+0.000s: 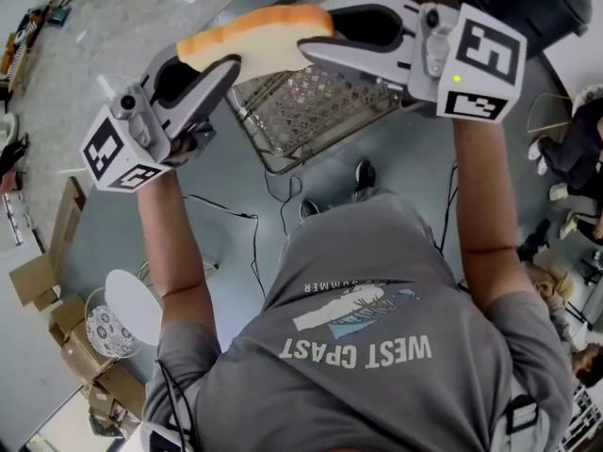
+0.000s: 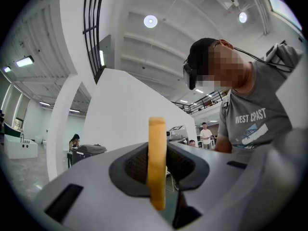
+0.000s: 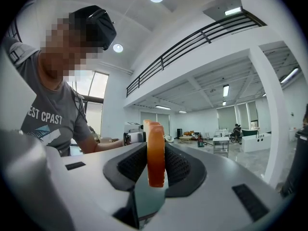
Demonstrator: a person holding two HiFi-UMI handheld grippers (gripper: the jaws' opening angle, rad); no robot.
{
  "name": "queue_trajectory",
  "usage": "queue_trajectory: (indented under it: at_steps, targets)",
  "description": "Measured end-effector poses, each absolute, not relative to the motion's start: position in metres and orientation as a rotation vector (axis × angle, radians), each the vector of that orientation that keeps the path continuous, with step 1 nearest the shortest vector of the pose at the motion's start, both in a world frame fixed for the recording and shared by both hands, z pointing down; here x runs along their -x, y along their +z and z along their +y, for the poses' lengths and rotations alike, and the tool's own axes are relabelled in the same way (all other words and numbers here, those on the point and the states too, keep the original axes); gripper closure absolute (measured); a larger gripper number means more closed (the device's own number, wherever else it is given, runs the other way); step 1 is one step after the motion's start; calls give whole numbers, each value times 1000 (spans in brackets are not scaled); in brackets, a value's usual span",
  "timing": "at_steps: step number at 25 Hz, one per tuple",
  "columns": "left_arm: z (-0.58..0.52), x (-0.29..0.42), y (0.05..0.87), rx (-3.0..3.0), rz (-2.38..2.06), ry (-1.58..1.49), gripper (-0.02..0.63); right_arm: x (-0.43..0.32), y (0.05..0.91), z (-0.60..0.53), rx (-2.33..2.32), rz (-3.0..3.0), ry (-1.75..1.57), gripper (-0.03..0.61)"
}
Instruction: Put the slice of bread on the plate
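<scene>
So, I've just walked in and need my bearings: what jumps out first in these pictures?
A slice of bread is at the head view's top, with the left tool and the right tool each clamped on one end. Beneath it in that picture lies a wire basket.

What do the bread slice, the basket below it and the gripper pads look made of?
Bread slice: soft pale crumb with a tan-orange crust edge; whether it is real or foam, I cannot tell.
Basket: thin, shiny metal wire mesh.
Pads: dark and dimpled, probably rubber, set in smooth matte grey plastic jaws.
</scene>
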State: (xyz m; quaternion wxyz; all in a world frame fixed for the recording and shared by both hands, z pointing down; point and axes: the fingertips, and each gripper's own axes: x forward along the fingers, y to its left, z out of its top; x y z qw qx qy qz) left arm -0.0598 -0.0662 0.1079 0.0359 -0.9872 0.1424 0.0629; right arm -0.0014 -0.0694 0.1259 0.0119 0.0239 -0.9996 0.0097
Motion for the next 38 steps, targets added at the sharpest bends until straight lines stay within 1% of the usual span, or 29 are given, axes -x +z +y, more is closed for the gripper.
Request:
queue_trajectory:
  at_steps: [5,13,25,34,38]
  targets:
    - [-108,16,119,3041,530,165,520,-42,137,-114,7,-3139,49,482]
    - [-138,-10,121,3033,605,138,520,-67,140,-148,97,-3159,52,482]
    - [-143,-13,119,3015,681,96,520,-69,139,-156,163,-3179,47,482]
    - [-150,1,141,3031,646,144,520,-56,159,-161,97,-3146,57,482]
    - [-172,22,136,3035,621,168,520,-36,155,-181,69,-3124,58,482]
